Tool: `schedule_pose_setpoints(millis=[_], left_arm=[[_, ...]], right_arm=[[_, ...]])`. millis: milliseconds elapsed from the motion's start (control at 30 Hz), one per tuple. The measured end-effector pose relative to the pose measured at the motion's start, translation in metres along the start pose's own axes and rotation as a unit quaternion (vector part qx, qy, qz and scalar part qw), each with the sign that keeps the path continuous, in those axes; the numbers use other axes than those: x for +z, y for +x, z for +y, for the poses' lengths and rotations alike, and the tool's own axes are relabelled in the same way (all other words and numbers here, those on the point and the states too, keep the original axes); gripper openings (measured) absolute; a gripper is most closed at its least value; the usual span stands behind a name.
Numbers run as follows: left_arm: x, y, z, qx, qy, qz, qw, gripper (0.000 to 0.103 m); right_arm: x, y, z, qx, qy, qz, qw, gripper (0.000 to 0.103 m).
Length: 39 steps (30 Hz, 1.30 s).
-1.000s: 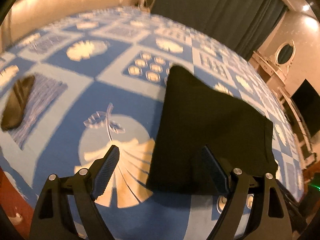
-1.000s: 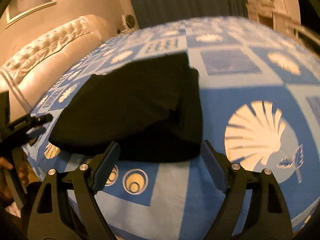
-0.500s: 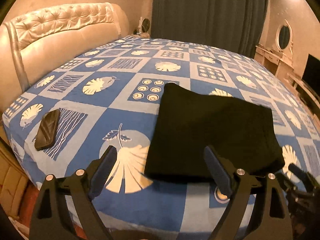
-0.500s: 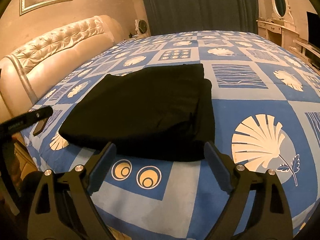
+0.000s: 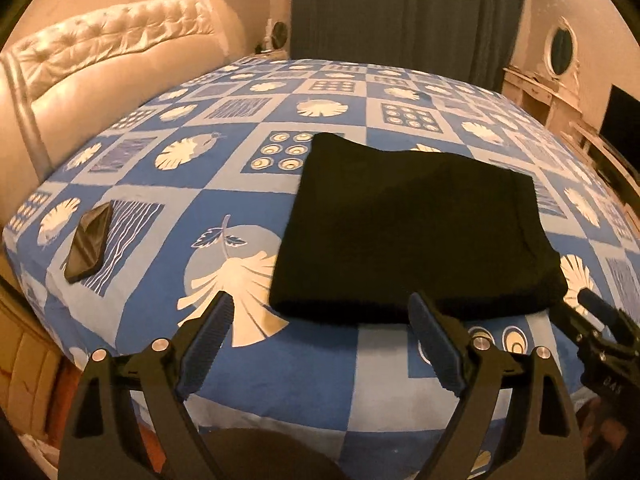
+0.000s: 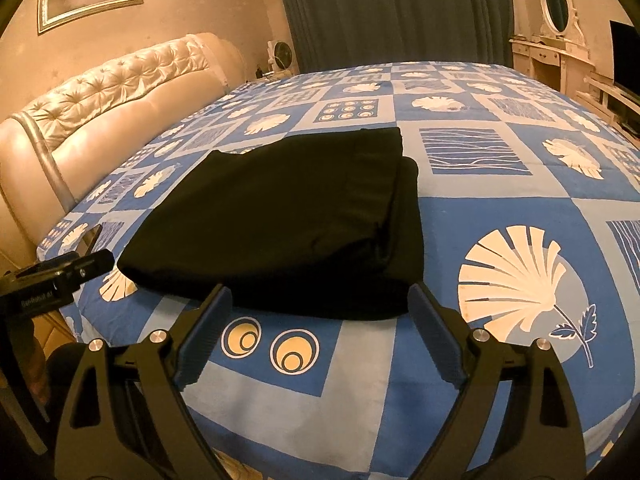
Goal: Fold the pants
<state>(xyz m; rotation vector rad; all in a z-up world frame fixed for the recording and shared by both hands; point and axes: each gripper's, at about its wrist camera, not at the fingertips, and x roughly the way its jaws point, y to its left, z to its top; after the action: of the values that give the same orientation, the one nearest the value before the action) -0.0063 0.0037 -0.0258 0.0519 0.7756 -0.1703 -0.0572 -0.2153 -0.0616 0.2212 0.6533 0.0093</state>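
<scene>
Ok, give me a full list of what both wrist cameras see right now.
pants: one, black, folded flat on the bed near its front edge
phone: one, dark, on the bedspread left of the pants
bedspread: one, blue and white patterned, covers the bed
headboard: one, cream tufted, left side
curtain: one, dark, back wall
mirror: one, oval, above a cream dresser
left gripper: jaws open, empty
right gripper: jaws open, empty

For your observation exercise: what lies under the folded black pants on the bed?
The pants rest on the blue patterned bedspread, whose squares run under their edges. Whatever print or object lies directly beneath them is covered.
</scene>
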Motion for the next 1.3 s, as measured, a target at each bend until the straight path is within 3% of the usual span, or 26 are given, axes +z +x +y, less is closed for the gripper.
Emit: schedule_pose_setpoints(millis=[400,1300], left_arm=[[0.003,-0.008,-0.013,0.014,0.029,-0.023,0.9992,0.088],[0.006,0.001,-0.002,0.008,-0.005,0.006,0.9999,0.088]], right_arm=[[0.006,-0.005,-0.008,-0.007,0.015,-0.005,1.0,0.09],[0.005,-0.001,-0.006,-0.009,0.007,0.003,1.0,0.09]])
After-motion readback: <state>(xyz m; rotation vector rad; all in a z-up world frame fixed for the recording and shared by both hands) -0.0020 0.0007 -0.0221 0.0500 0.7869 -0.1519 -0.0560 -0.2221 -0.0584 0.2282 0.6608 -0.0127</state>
